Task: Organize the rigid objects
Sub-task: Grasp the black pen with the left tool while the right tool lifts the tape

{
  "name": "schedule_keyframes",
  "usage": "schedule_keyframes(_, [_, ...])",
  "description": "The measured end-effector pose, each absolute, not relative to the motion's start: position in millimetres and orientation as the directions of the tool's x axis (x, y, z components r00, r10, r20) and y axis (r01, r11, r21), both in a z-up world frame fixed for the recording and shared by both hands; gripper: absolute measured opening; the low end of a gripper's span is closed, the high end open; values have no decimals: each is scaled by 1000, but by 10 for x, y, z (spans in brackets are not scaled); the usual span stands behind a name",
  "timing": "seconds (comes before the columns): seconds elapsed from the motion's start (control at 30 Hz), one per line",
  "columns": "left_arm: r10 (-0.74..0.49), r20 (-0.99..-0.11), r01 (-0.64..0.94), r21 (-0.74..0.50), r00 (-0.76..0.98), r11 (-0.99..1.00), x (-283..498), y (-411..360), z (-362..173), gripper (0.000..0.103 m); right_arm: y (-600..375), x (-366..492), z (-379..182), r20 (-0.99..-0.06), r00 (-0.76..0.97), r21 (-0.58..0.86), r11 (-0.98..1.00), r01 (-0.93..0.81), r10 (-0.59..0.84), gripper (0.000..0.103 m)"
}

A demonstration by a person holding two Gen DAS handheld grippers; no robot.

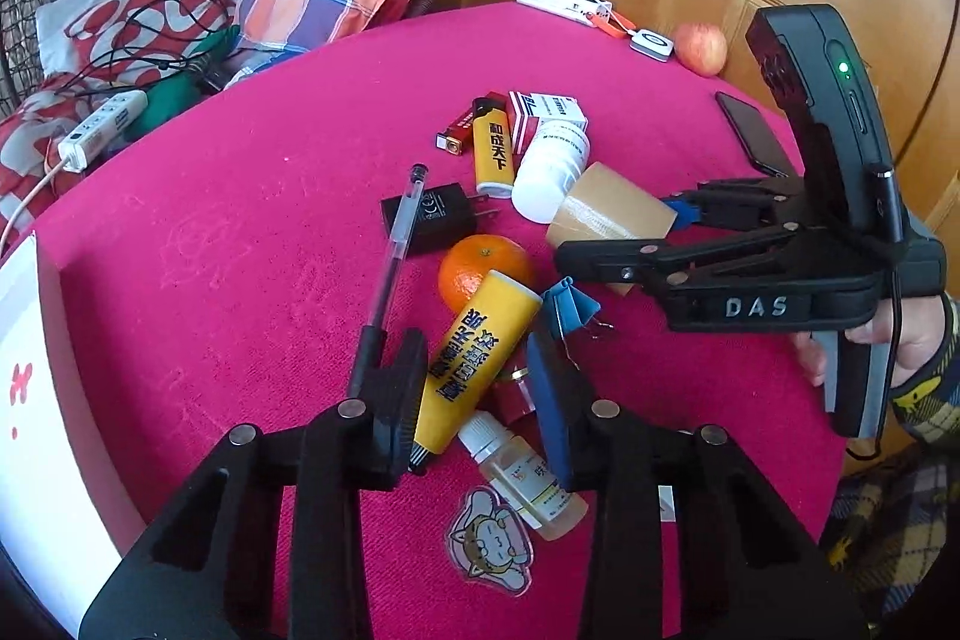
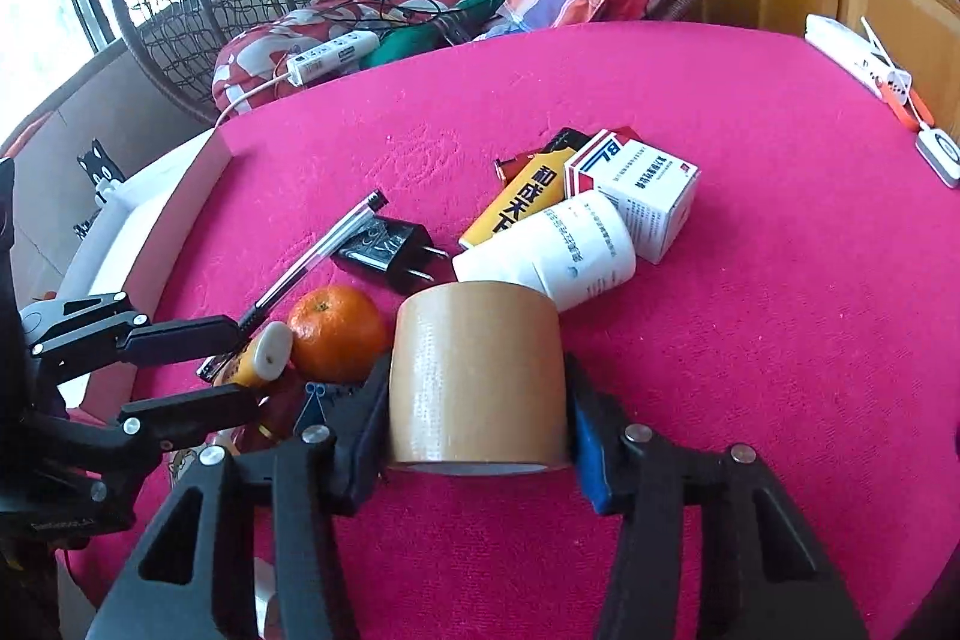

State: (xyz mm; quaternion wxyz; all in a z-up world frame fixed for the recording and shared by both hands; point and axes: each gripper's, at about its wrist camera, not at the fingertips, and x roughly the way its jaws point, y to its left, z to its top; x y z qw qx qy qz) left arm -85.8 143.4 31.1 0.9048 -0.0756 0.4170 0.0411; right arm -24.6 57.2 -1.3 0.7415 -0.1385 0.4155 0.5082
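My right gripper (image 2: 477, 394) clamps the brown tape roll (image 2: 477, 370), my left gripper (image 1: 474, 388) gapes around the yellow tube (image 1: 474, 358); lifting could nudge the white bottle (image 2: 558, 250).

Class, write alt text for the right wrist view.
The right gripper clamps a brown tape roll over a pink table. Beyond it lie a tangerine, white bottle, charger and pen.

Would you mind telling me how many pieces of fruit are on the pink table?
2: a mandarin in the central clutter beside the yellow tube, and an apple at the far edge. More could be hidden.
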Motion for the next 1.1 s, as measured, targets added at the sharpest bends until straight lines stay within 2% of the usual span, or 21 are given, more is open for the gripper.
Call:
schedule_keyframes(0.27, [63, -803, -173, -50, 593, 984, -822, 1658, 240, 34, 517, -229, -24, -752, 133, 231, 447, -864, 646, 52])
schedule_keyframes(0.43, [30, -814, -98, -34, 580, 995, -746, 1508, 221, 34, 564, -244, -23, -752, 140, 223, 449, -865, 644, 52])
schedule_keyframes(0.53, [86, -817, -107, 30, 571, 994, -753, 1447, 180, 34, 576, -237, -26, -751, 138, 225, 447, -866, 645, 52])
schedule_keyframes(0.6, [82, -822, -153, -6, 564, 988, -767, 1547, 166, 34, 578, -236, -28, -751, 138, 224, 445, -867, 645, 52])
schedule_keyframes(0.73, [4, -783, -211, -163, 622, 964, -852, 1833, 249, 34, 568, -234, -37, -748, 135, 227, 442, -868, 650, 52])
schedule_keyframes(0.8, [17, -780, -252, -182, 625, 950, -807, 1955, 291, 34, 583, -247, -37, -748, 141, 220, 443, -869, 648, 52])
schedule_keyframes(0.93, [128, -845, -330, -60, 519, 942, -570, 2067, 172, 35, 592, -283, -40, -749, 160, 194, 445, -874, 643, 52])
schedule_keyframes(0.97, [116, -852, -327, -67, 510, 943, -537, 2069, 141, 35, 592, -286, -40, -749, 163, 192, 445, -875, 642, 52])
schedule_keyframes(1.1, [198, -853, -307, 47, 482, 951, -464, 1886, 96, 35, 591, -269, -41, -747, 161, 196, 445, -873, 645, 52])
